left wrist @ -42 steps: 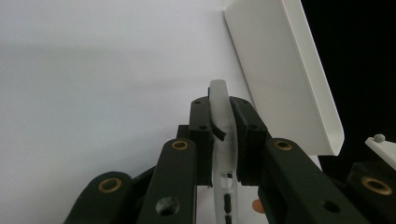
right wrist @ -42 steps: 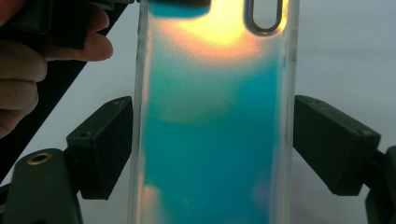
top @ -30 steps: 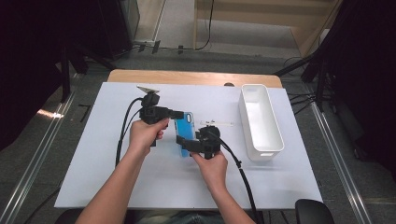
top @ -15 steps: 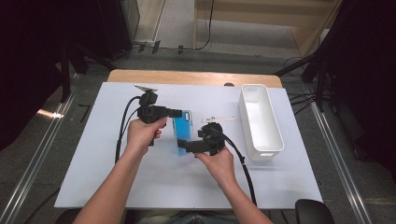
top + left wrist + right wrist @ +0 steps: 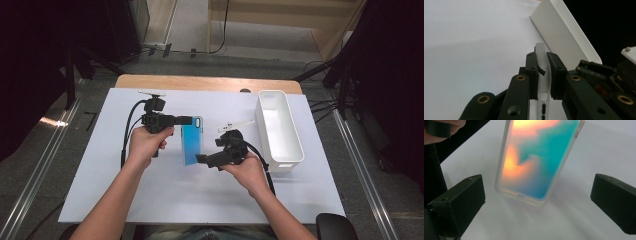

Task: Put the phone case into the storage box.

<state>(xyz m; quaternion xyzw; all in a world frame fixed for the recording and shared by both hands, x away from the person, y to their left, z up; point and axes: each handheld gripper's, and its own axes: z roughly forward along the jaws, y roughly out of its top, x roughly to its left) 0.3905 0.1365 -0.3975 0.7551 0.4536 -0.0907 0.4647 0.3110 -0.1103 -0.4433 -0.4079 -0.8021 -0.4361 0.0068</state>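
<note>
A phone in a clear case (image 5: 192, 140), its back blue in the high view, hangs above the white table (image 5: 100, 190) near the middle. My left gripper (image 5: 192, 120) is shut on its top end; in the left gripper view the case's edge (image 5: 543, 65) sits pinched between the two jaws. My right gripper (image 5: 200, 159) is just below the phone's lower end, open. In the right gripper view the phone's screen (image 5: 536, 157) glows orange and teal between and beyond the wide-apart pads (image 5: 461, 195), with nothing touching them.
A long white bin (image 5: 279, 127) stands at the right of the table, also seen as a white wall (image 5: 564, 32) in the left gripper view. A small white strip (image 5: 236, 125) lies beside the bin. Cables trail from both grippers.
My right gripper has let go of the phone's lower end, opened and drawn back toward the right. The left gripper keeps holding the phone, which has shifted slightly right.
</note>
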